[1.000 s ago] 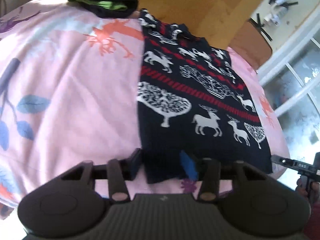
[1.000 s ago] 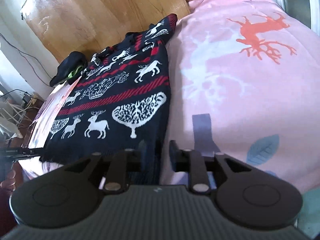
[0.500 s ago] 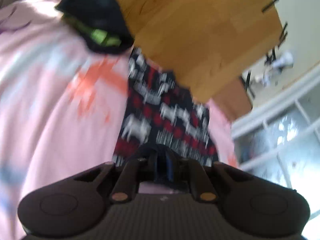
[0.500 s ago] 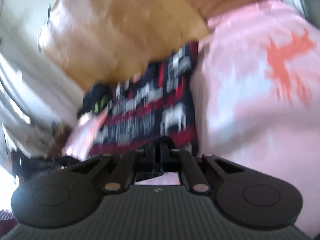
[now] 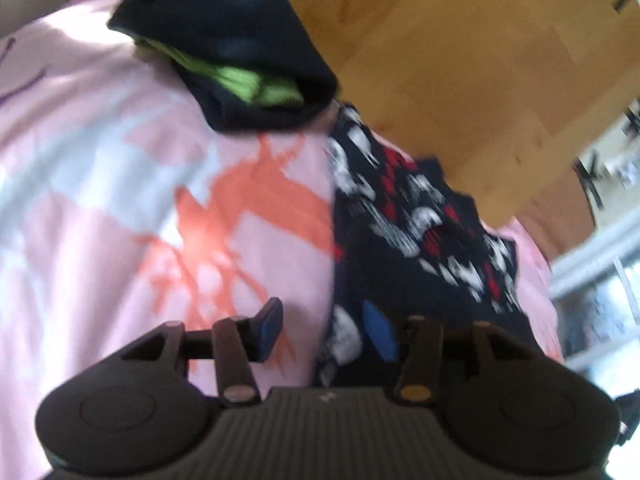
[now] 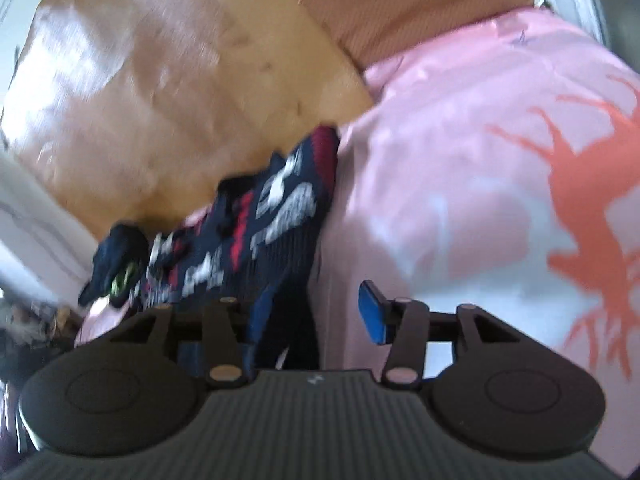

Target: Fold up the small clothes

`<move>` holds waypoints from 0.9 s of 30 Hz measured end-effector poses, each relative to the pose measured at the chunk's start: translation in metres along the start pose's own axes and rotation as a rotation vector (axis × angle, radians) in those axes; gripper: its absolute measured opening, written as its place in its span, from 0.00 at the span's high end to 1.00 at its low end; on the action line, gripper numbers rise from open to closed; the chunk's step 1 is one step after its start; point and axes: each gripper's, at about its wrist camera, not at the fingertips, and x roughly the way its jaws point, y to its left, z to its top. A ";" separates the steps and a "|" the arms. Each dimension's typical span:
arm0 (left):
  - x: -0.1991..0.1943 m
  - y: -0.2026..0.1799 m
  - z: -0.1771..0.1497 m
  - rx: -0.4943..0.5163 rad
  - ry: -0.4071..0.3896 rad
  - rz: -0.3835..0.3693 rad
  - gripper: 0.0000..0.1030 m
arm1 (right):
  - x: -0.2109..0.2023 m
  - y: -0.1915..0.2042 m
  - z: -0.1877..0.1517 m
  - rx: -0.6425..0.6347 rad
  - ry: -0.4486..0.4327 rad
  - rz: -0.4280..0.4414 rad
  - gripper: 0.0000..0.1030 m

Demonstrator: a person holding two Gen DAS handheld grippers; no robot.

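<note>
Seemingly mid-release. Left wrist view: left tongs (image 5: 326, 334) spread wide over near edge of patterned sweater (image 5: 420, 232), gripping nothing, probably freeing the fold just laid on the pink bed (image 5: 100, 200). Dark folded garment (image 5: 228, 52) parked farther back, likely a finished piece. Right wrist view: right tongs (image 6: 308, 316) likewise parted, straddled sweater's edge (image 6: 280, 216), nothing pinched; blurred.
</note>
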 end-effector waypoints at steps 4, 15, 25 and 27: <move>0.001 -0.016 -0.017 0.047 0.048 -0.060 0.31 | 0.000 0.015 -0.023 -0.037 0.049 -0.005 0.41; -0.003 0.002 -0.022 -0.111 0.050 -0.141 0.23 | -0.004 0.031 -0.031 -0.043 0.066 -0.024 0.36; 0.030 0.016 -0.016 -0.311 0.039 -0.169 0.84 | 0.026 0.030 -0.030 0.110 0.016 0.042 0.82; 0.018 0.010 -0.019 -0.278 0.019 -0.105 0.86 | 0.040 0.031 -0.024 0.118 0.039 0.021 0.83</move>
